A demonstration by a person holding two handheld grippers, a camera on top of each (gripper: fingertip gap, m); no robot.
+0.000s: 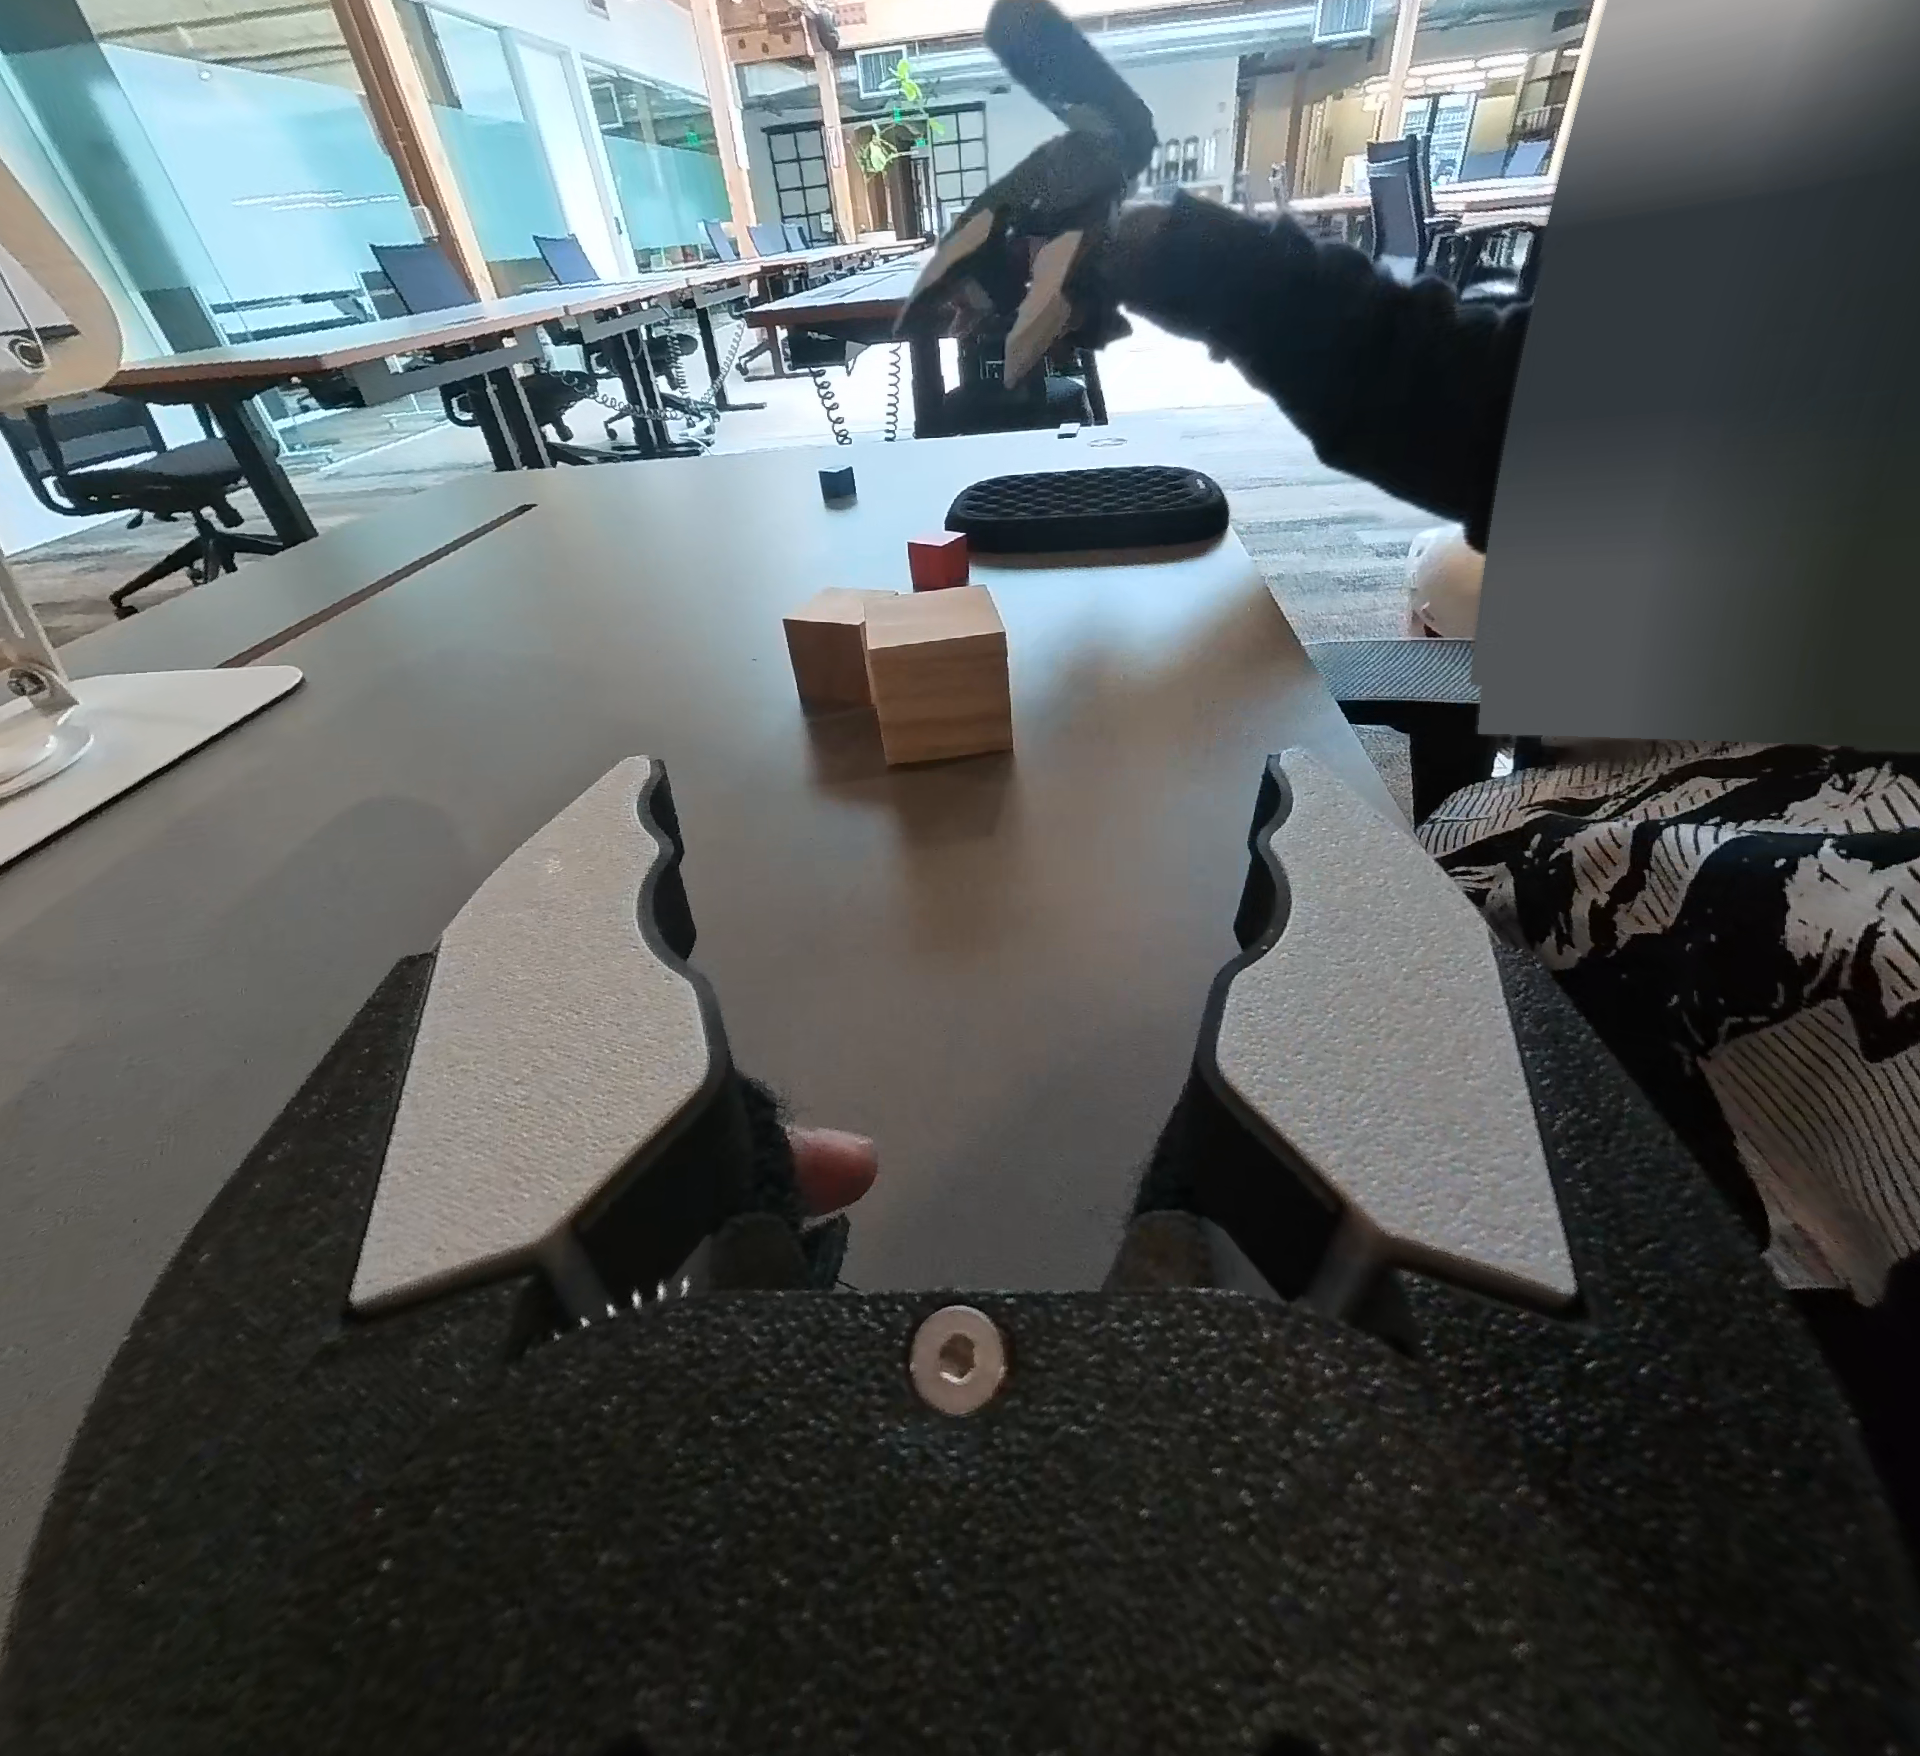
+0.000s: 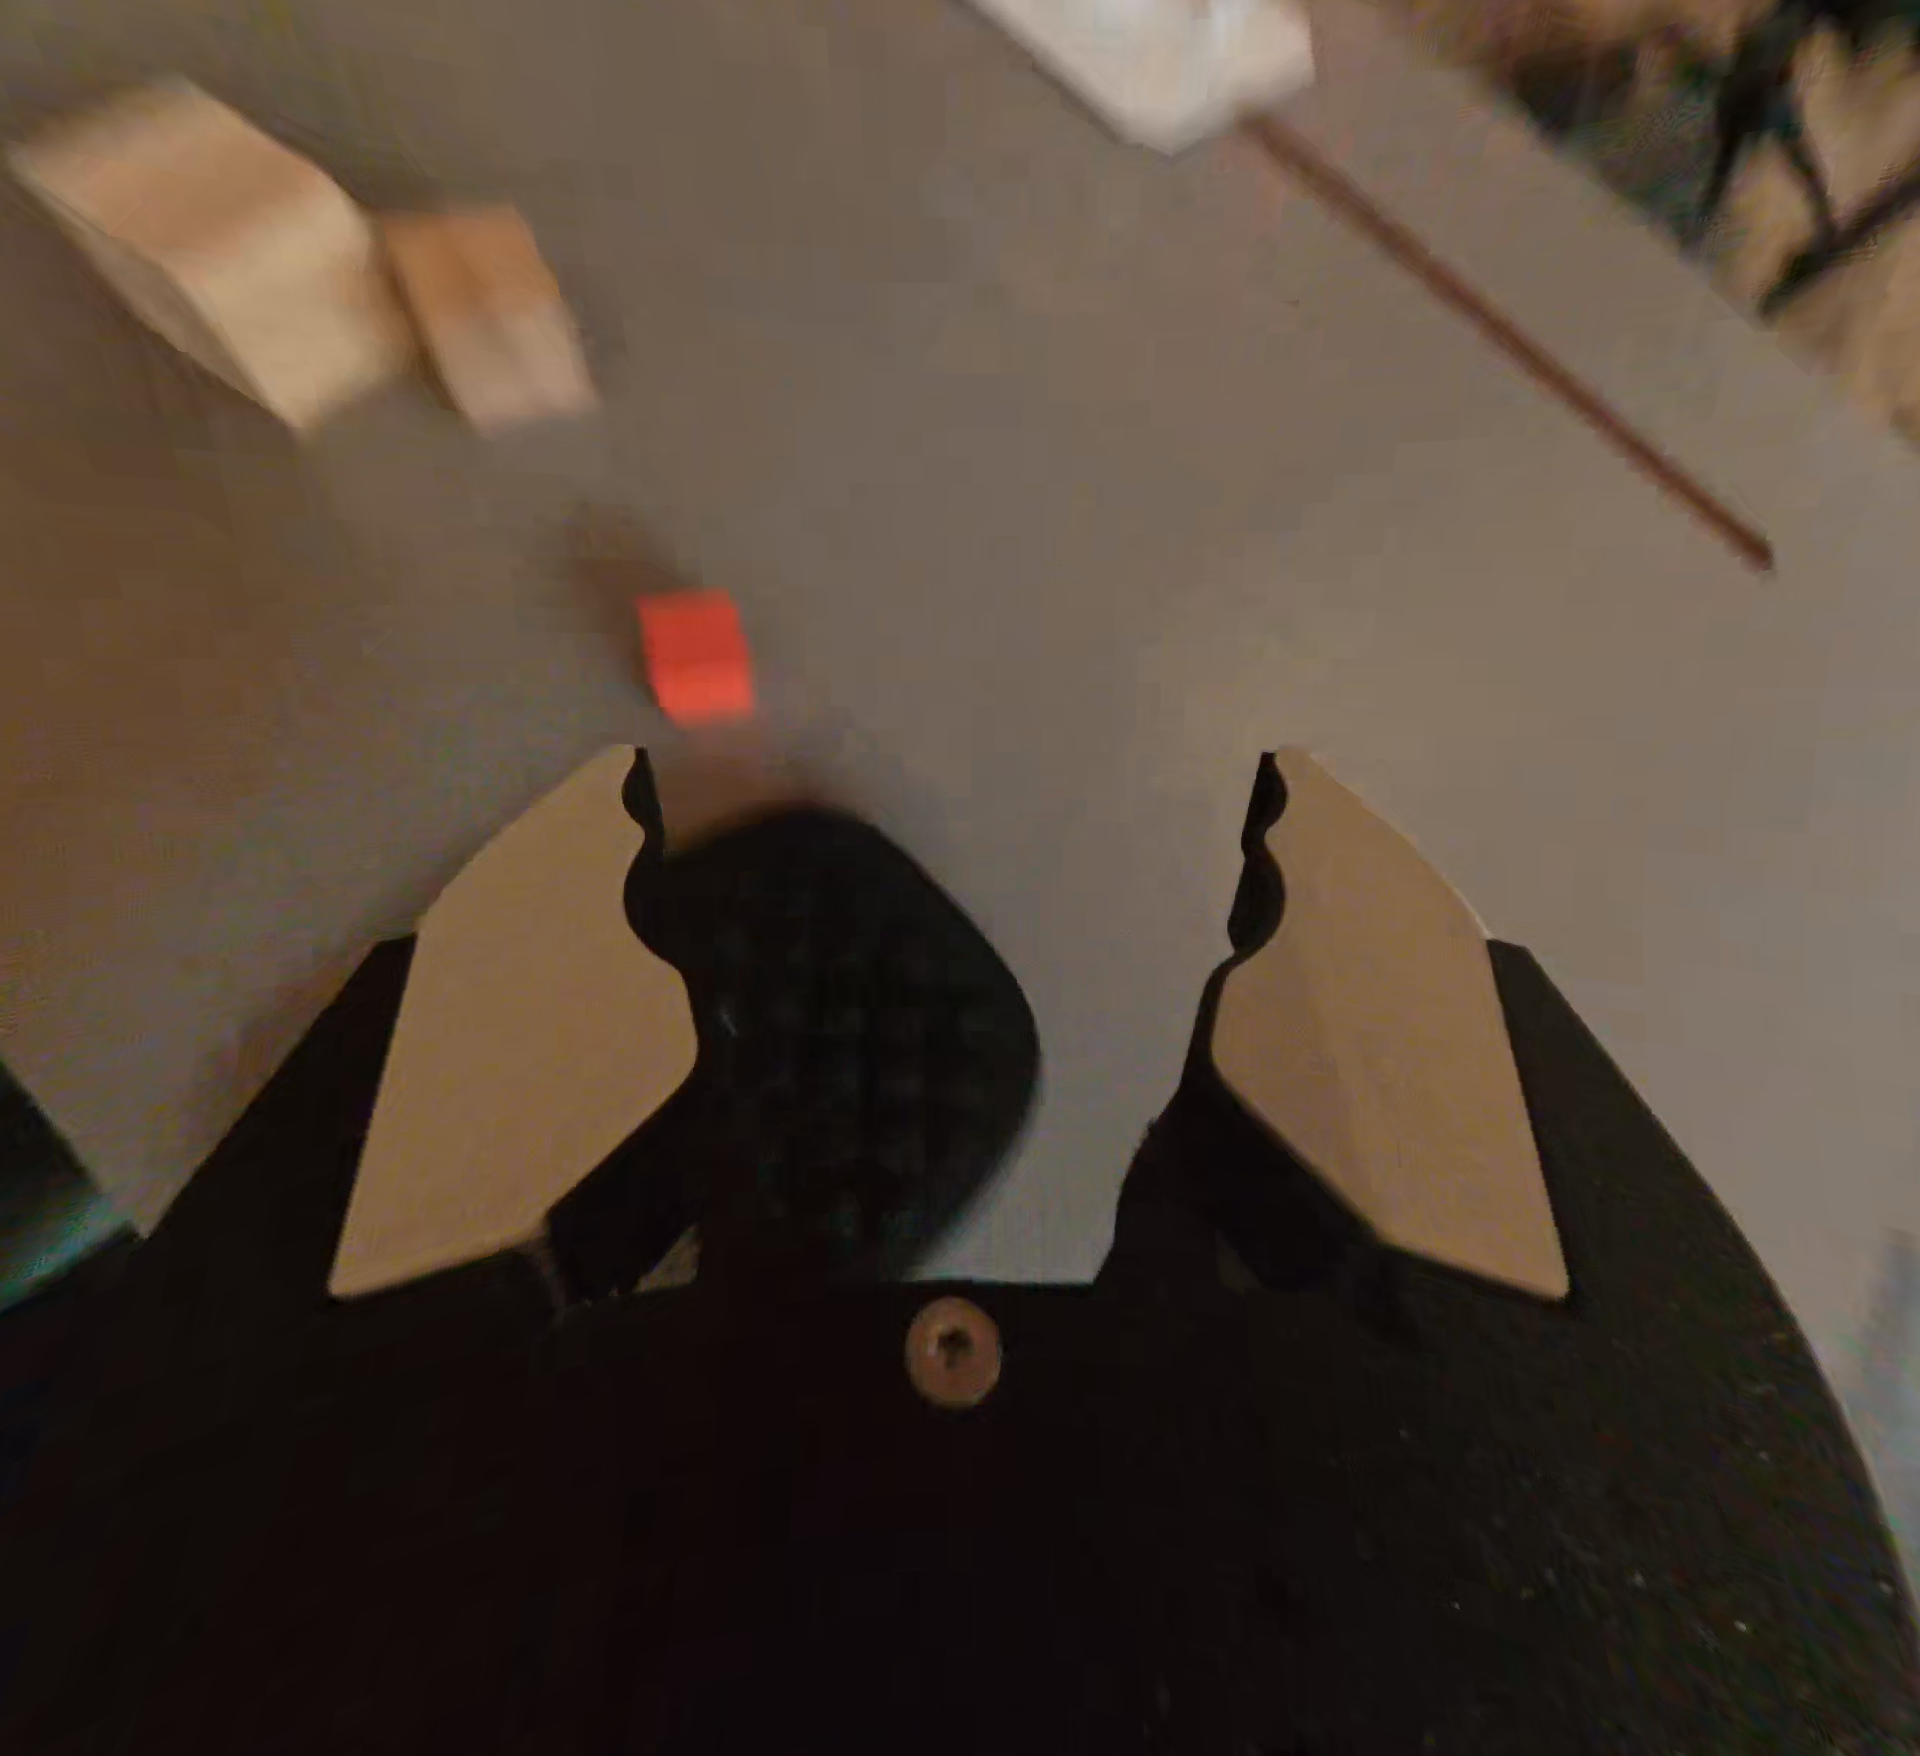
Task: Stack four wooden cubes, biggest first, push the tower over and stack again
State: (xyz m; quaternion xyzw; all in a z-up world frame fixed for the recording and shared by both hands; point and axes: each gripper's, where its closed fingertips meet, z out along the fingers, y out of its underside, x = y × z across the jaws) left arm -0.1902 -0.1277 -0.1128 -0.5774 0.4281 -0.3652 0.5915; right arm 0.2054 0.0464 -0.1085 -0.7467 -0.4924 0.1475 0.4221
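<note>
- Fingers of the left tool [image 1: 961, 865] are seen spread wide with nothing between them, held low just above the dark desk [image 1: 520, 771], probably kept in reserve while the other side works.
- Ahead of that tool, the largest wooden cube [image 1: 940, 672] rests on the desk with a medium wooden cube [image 1: 828, 646] touching its left side; no cube is stacked, so the tower is judged to be down and the rebuild not yet begun.
- Just behind the pair, a small red cube [image 1: 938, 560] is found apart from them, near a black perforated pad [image 1: 1086, 508].
- Farther out, a small dark blue cube [image 1: 836, 482] sits alone, well apart from the rest.
- Above the far end of the desk, the right tool [image 1: 987, 304] is raised in the air, jaws apart and empty; its own view is blurred, looking down on the red cube [image 2: 694, 659] and the pad [image 2: 852, 1010].
- A white stand base [image 1: 135, 730] is seen at the left edge.
</note>
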